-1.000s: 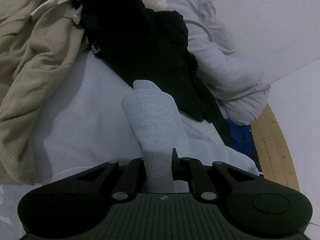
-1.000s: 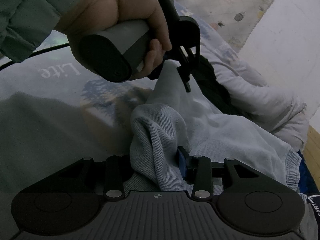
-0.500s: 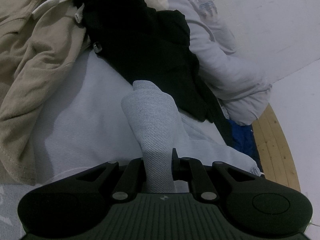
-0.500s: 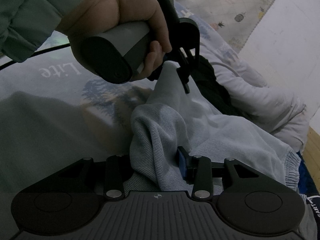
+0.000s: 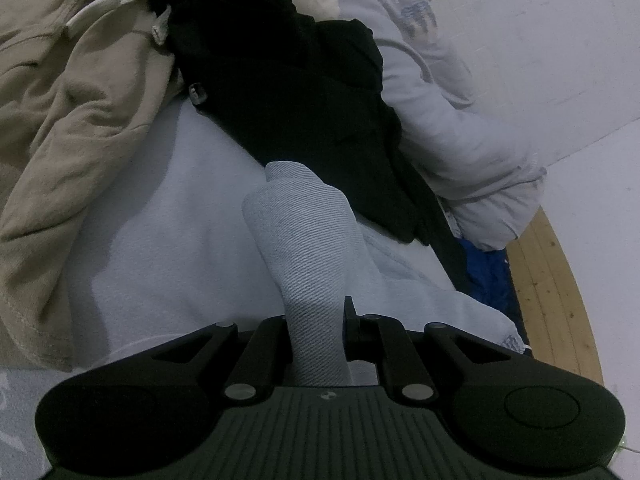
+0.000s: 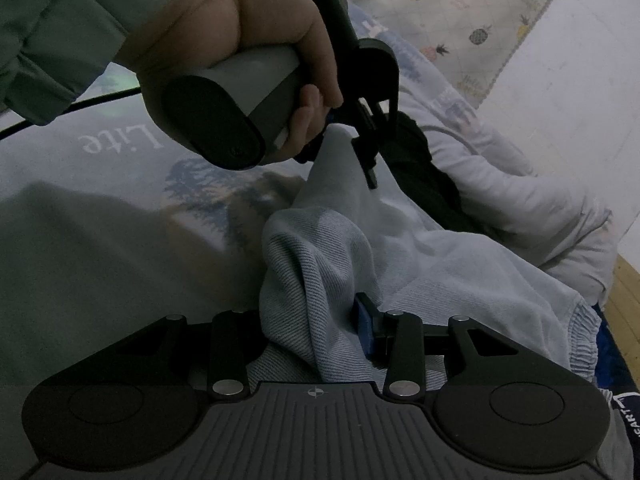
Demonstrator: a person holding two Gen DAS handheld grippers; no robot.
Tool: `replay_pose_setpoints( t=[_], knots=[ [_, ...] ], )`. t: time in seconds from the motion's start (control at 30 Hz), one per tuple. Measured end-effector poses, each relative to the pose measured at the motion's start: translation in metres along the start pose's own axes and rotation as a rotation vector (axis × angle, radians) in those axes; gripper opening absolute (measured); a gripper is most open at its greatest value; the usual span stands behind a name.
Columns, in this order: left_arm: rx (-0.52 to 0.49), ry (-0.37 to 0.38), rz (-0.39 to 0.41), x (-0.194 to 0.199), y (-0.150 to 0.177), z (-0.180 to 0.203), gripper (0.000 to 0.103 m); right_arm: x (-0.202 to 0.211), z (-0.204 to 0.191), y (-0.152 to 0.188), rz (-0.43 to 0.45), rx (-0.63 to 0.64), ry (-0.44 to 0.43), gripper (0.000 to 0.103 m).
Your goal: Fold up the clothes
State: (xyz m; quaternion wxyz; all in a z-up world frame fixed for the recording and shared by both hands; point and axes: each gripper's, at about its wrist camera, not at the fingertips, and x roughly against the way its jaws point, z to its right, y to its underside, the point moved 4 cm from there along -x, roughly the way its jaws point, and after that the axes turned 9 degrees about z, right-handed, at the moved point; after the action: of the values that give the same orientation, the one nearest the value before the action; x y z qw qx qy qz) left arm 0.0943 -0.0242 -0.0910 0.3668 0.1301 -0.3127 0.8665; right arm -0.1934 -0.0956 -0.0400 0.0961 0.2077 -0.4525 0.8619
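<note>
Bedding: pale sheet (image 5: 160, 216) spread under a heap of laundry, wooden floor (image 5: 552, 280) showing off to the right of the left jaws.
Left gripper (image 5: 316, 320): jaws clamped on a bunched fold of the light blue garment (image 5: 304, 240), which rises straight up between them.
Right gripper (image 6: 316, 320): jaws pinching another fold of the same light blue garment (image 6: 440, 272); cloth fills the gap between the fingers, blue pad (image 6: 366, 332) pressed against it.
Stretch: fabric runs from the right jaws up and ahead to the left gripper (image 6: 362, 148), gripped in the left hand (image 6: 248, 40).
Beyond the left jaws: black garment (image 5: 300, 88) lying across the pile, touching the blue fold's far side.
Ahead-left: beige garment (image 5: 72, 112), crumpled.
Ahead-right: white printed sweatshirt (image 5: 460, 140), bunched beside the black one.
Cuff: gathered elastic hem (image 6: 580, 340) hangs right of the right jaws.
</note>
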Motion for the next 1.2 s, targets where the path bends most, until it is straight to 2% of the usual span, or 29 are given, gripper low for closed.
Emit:
replay_pose_setpoints(
  t=[0.67, 0.8, 0.93, 1.07, 1.2],
  knots=[
    [-0.006, 0.009, 0.0, 0.0, 0.0, -0.002, 0.011, -0.001, 0.006, 0.0, -0.016, 0.001, -0.02, 0.041],
    [0.001, 0.028, -0.002, 0.002, -0.003, -0.002, 0.011, 0.003, 0.008, -0.004, -0.025, -0.009, -0.039, 0.036],
    [0.035, 0.062, -0.001, 0.006, -0.004, -0.003, 0.011, 0.007, 0.012, -0.009, -0.021, -0.014, -0.059, 0.024],
    [0.12, 0.113, -0.005, 0.016, -0.008, -0.007, 0.011, 0.016, 0.021, -0.019, -0.018, -0.051, -0.084, 0.022],
    [0.145, 0.129, 0.003, 0.036, -0.01, -0.011, 0.011, 0.029, 0.026, -0.032, 0.0, -0.098, -0.126, 0.021]
  ],
)
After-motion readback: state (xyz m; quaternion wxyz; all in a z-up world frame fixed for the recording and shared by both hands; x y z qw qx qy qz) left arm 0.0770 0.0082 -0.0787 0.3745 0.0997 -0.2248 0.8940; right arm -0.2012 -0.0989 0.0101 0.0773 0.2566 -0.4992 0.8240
